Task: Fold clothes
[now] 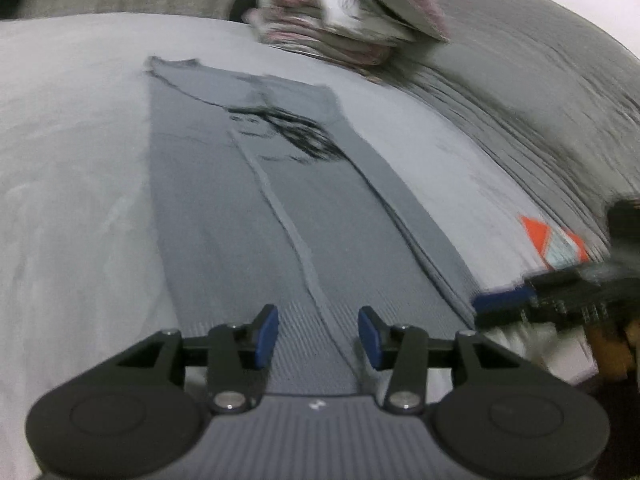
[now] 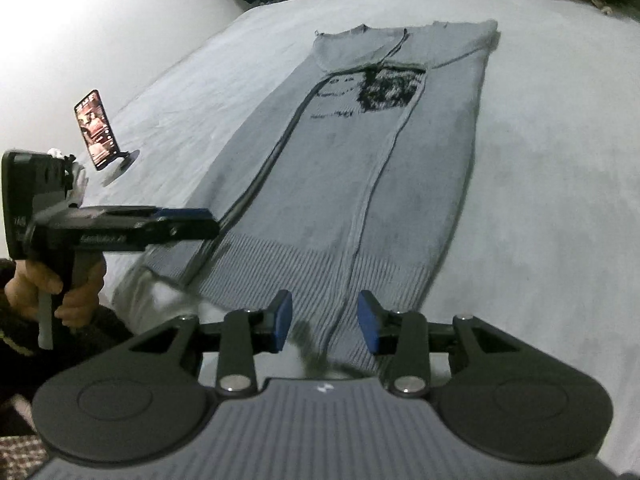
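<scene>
Only the right wrist view shows the lit phone on a small stand (image 2: 98, 130) and the person's hand (image 2: 48, 288) gripping the other tool's handle; only the left wrist view shows the blurred pink-and-white pile of folded laundry (image 1: 344, 16). The grey knitted sweater with a black printed patch (image 2: 360, 160) lies flat on the pale grey bedsheet (image 2: 560, 160), sides folded inward into a long strip, ribbed hem nearest. The left gripper (image 1: 318, 334) and right gripper (image 2: 324, 322) both hover over the hem, jaws partly apart, gripping nothing.

Grey ribbed sweater (image 2: 360, 184) with black print, pale grey bedsheet (image 2: 540, 200), blue-padded black fingers (image 2: 370, 322), pink-and-white folded pile (image 1: 332, 20)
</scene>
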Tool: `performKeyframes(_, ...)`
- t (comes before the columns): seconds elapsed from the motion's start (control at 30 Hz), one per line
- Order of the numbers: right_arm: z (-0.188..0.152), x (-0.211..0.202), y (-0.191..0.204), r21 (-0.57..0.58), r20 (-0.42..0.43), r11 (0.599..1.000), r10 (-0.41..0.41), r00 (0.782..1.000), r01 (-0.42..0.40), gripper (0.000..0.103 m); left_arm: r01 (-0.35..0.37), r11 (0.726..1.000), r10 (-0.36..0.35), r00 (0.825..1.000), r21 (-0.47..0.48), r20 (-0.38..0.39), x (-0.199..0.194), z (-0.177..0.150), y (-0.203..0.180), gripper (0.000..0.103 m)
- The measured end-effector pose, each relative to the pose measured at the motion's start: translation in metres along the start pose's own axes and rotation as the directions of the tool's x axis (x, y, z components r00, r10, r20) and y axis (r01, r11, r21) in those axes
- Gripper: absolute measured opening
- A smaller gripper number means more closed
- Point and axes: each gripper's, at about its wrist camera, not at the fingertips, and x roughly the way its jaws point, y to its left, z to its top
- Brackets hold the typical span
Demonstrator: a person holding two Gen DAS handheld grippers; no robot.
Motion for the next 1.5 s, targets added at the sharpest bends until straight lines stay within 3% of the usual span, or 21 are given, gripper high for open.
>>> performKeyframes(0.2, -0.010, -0.020, -0.002, -0.005, -0.027, 0.998, 0.065, 0.998, -0.065, 0.041, 0.150, 0.984, -0.143, 0.987, 0.095, -0.079, -0.030, -0.022, -0.003, 0.047)
performKeyframes(0.3, -0.009, -0.026, -0.004, -0.002, -0.012, 0.999, 0.046, 0.999, -0.046, 0.041, 0.139, 0.985, -0.135, 0.990, 0.101, -0.050, -0.041, -0.020, 0.000, 0.051)
performKeyframes(0.5, 0.000, -0.028, -0.026, 0.102, 0.029, 0.994, 0.035, 0.999, -0.038, 0.041, 0.108, 0.994, -0.108, 0.994, 0.024, -0.003, -0.053, -0.008, 0.019, 0.054)
performKeyframes(0.67, -0.005, -0.025, -0.052, 0.209, 0.022, 0.977, 0.032, 0.999, -0.036, 0.041, 0.060, 0.996, -0.062, 0.998, -0.066, -0.018, -0.053, -0.006, 0.041, 0.054)
performKeyframes(0.8, -0.010, -0.020, -0.063, 0.277, 0.023, 0.958, 0.070, 0.997, -0.074, 0.041, 0.071, 0.990, -0.076, 0.996, -0.124, -0.039, -0.049, -0.011, 0.051, 0.053)
performKeyframes(1.1, -0.011, -0.007, -0.058, 0.278, 0.011, 0.954, 0.118, 0.993, -0.116, 0.035, 0.084, 0.979, -0.102, 0.991, -0.188, -0.089, -0.033, -0.017, 0.059, 0.050)
performKeyframes(1.3, -0.014, 0.003, -0.059, 0.312, 0.022, 0.936, 0.163, 0.986, -0.162, 0.027, 0.128, 0.967, -0.154, 0.982, -0.219, -0.109, -0.022, -0.018, 0.056, 0.036)
performKeyframes(1.43, -0.013, 0.004, -0.061, 0.340, 0.018, 0.923, 0.188, 0.982, -0.183, 0.015, 0.128, 0.964, -0.161, 0.978, -0.231, -0.131, -0.019, -0.019, 0.055, 0.012)
performKeyframes(1.5, -0.013, 0.002, -0.063, 0.362, 0.023, 0.909, 0.211, 0.977, -0.205, 0.013, 0.137, 0.958, -0.174, 0.976, -0.253, -0.131, -0.019, -0.019, 0.058, 0.008)
